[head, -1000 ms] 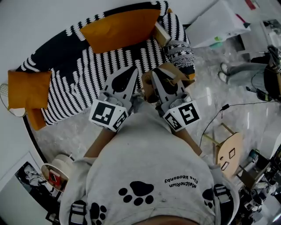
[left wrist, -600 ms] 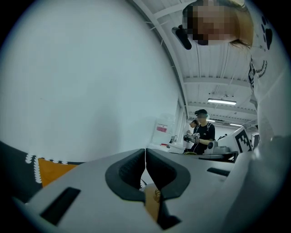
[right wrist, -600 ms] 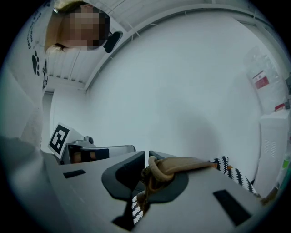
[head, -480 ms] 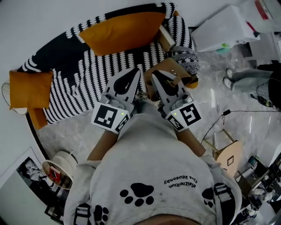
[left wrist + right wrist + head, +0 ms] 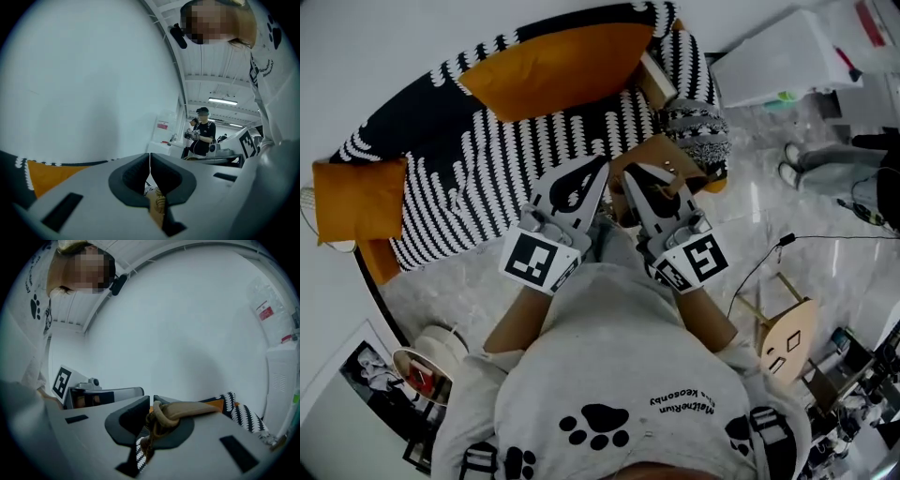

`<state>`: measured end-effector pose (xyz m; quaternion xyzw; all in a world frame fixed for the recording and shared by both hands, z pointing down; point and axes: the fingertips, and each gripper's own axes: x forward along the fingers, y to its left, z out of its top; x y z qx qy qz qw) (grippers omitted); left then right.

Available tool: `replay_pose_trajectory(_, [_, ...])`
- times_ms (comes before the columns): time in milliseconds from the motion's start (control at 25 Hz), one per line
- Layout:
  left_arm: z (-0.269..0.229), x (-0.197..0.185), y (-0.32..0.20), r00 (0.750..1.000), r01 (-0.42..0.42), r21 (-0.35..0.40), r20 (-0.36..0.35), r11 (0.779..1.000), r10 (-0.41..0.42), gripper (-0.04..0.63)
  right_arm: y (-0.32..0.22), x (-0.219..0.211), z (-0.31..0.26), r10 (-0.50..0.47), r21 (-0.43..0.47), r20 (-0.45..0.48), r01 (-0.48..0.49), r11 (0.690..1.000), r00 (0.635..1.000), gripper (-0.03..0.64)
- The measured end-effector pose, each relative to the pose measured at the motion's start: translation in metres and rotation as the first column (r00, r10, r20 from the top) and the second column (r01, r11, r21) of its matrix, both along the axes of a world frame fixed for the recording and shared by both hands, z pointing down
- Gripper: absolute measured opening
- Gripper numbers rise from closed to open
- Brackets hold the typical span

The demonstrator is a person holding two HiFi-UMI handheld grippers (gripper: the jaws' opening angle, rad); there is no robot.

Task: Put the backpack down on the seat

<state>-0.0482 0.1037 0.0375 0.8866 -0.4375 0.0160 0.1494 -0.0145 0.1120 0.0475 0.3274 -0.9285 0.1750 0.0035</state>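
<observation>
So both tongs are clamped shut here. The right tongs (image 5: 151, 406) have a tan strap (image 5: 187, 409) pinched between the jaws, with the loop bunched up and draped over one of them. The left tongs (image 5: 150, 161) are closed too, tips pretty much touching, and a bit of the same tan strap shows squeezed low in the gap, so it looks like they've got hold of it as well. From the head view the two tongs sit side by side, tips nearly meeting, right in front of the person's chest. The backpack (image 5: 670, 155) is the brown thing just past the tips, at the front edge of the striped sofa (image 5: 487, 159) near its right end, next to a grey knit cushion (image 5: 694, 122). Can't tell if it's actually resting on the seat or hanging just above it. A big orange cushion (image 5: 548, 56) leans on the backrest, well apart from the backpack.
</observation>
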Motion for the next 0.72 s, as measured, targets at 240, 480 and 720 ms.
replay_pose_trajectory(240, [0.027, 0.012, -0.019, 0.998, -0.034, 0.021, -0.051, 0.999, 0.035, 0.020, -0.005, 0.005, 0.031, 0.006, -0.031, -0.019, -0.006, 0.999, 1.000, 0.051])
replay_pose_trajectory(480, [0.063, 0.005, -0.035, 0.996, -0.050, -0.003, -0.075, 0.999, 0.050, 0.020, -0.018, -0.001, 0.062, 0.008, -0.045, -0.033, -0.009, 0.999, 0.999, 0.049])
replay_pose_trajectory(720, [0.108, 0.004, -0.042, 0.995, -0.077, -0.041, -0.065, 0.996, 0.075, 0.020, -0.034, -0.003, 0.100, 0.009, -0.053, -0.047, -0.011, 0.999, 0.999, 0.050])
